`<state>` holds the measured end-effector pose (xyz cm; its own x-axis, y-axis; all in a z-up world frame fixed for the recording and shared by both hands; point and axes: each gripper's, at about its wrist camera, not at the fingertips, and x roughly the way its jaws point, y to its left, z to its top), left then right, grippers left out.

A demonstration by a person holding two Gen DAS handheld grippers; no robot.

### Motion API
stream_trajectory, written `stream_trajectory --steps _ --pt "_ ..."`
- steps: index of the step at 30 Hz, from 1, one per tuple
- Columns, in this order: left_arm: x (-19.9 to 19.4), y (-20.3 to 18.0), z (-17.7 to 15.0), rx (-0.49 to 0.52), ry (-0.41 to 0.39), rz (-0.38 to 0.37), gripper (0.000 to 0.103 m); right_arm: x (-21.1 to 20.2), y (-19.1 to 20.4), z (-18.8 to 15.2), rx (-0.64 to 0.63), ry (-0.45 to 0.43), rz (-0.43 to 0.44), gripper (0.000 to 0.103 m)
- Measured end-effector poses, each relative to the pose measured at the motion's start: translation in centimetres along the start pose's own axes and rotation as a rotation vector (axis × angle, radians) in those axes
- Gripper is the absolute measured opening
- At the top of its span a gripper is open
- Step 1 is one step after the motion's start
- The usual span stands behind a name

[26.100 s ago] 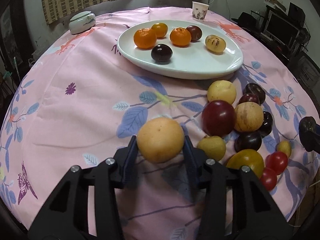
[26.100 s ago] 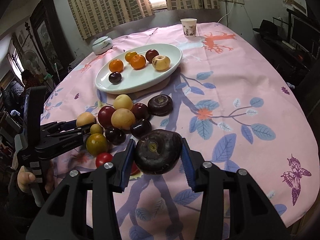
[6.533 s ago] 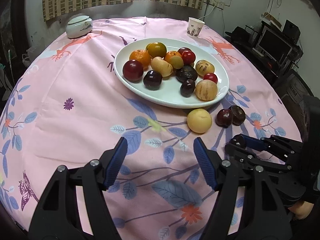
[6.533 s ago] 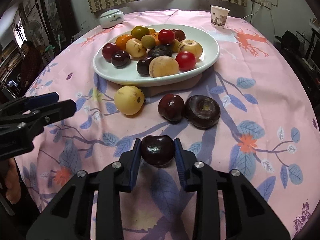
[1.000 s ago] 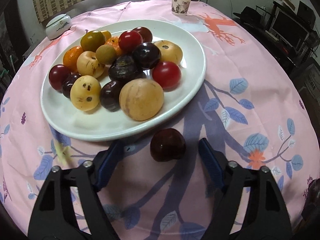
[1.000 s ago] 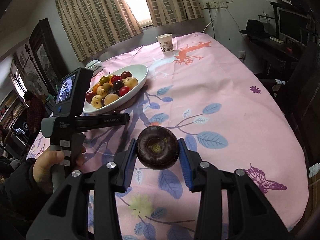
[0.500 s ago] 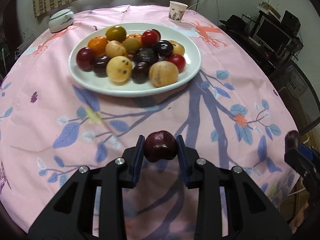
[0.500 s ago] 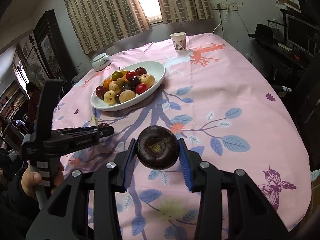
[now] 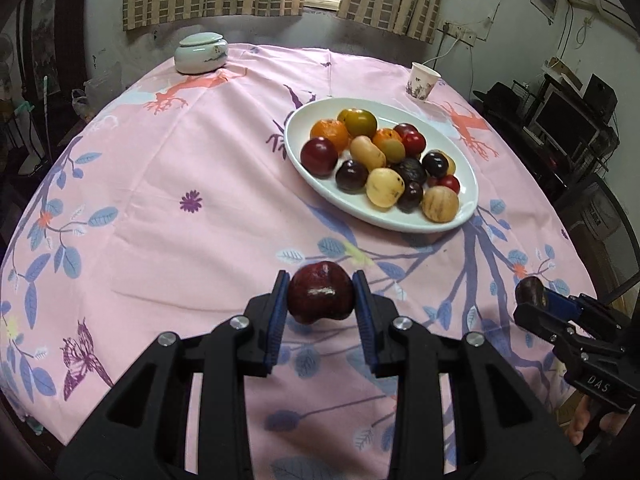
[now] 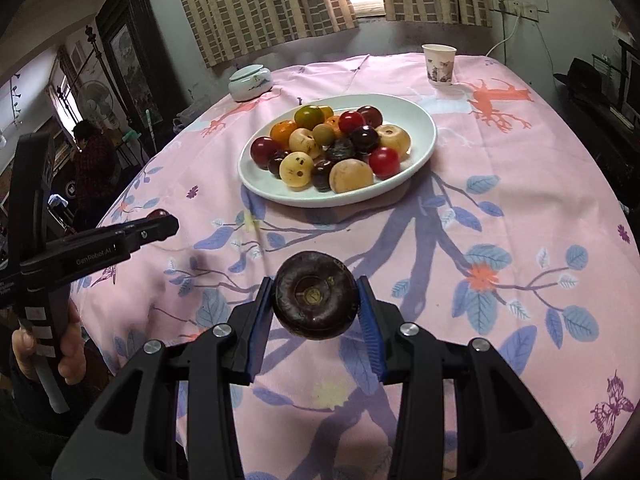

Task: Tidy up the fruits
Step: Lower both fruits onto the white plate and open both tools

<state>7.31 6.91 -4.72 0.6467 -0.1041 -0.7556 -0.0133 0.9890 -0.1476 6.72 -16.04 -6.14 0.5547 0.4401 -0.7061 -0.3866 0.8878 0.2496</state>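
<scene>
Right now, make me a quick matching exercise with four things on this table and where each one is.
Things:
1. dark red plum
2. dark purple flat fruit
3. paper cup
4. lidded ceramic jar

Places:
A. far edge of the table, left of the white plate
B. between the pads of the right gripper
C. far side of the table, right of the plate
D. between the pads of the left gripper

Pairs: 1-D, 2-B, 3-C, 4-A
</scene>
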Motion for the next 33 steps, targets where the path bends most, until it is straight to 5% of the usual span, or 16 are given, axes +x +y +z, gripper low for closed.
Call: stream_trajectory --steps 12,19,25,26,27,29,33 --pt "6.2 -2.6 11.9 0.047 -0.001 0.050 0.033 6.2 -0.4 10.9 -0.068 0.009 -0.076 0.041" --pt "11.8 -3.1 13.1 0.035 0.118 0.027 0.033 10.0 -0.9 12.1 -0.074 0.060 -0.073 0.041" --pt "13.5 -3.5 14.0 0.041 0.142 0.031 0.034 11.0 -0.4 12.7 -0.095 0.055 -0.072 0.042" --pt "13.5 -3.7 14.2 0.043 0.138 0.035 0.041 11.1 -0.2 12.7 -0.104 0.046 -0.077 0.042" --pt "13.5 -3.8 14.3 0.044 0.132 0.038 0.057 11.1 -0.1 12.8 -0.114 0.034 -0.086 0.050" --pt "12.8 -4.0 14.6 0.047 0.098 0.048 0.075 10.8 0.2 12.8 -0.132 -0.003 -0.140 0.069" --pt "11.4 -4.3 14.9 0.064 0.063 0.056 0.085 9.7 0.1 12.9 -0.141 -0.030 -0.163 0.079"
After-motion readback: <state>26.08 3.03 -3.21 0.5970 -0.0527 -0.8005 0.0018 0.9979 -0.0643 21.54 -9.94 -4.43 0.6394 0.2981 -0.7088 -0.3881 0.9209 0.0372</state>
